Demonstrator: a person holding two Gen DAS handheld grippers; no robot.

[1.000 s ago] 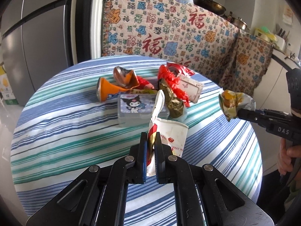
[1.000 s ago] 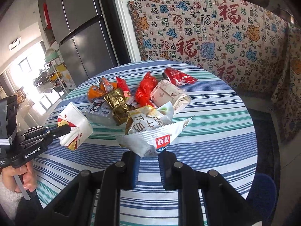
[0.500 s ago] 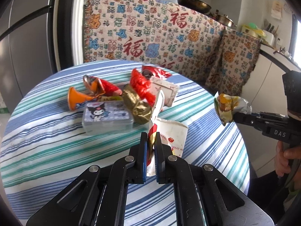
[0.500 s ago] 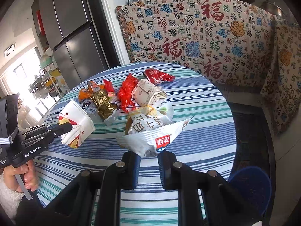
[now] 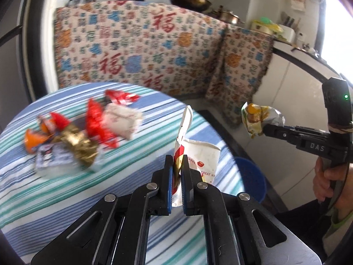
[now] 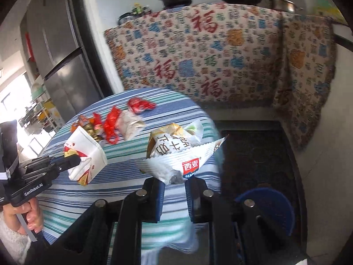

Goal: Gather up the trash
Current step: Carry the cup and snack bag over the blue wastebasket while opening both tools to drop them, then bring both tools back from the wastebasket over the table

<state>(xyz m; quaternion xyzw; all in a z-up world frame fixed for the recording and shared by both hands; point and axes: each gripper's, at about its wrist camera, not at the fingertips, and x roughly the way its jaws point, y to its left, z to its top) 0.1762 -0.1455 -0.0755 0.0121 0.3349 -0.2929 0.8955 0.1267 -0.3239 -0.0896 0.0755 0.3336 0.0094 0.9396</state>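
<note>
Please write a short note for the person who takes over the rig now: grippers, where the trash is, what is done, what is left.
Left gripper: shut on a white paper carton, held in the air.
Right gripper: shut on a crumpled snack wrapper, also lifted.
Blue bin: on the floor beside the round table.
Done: two pieces picked up.
Left: drop both in the bin, then collect the pile of wrappers on the table.

right tongs (image 6: 174, 187) grip oat packet (image 6: 176, 154) | left tongs (image 6: 76, 160) grip paper cup (image 6: 88, 152)
</note>
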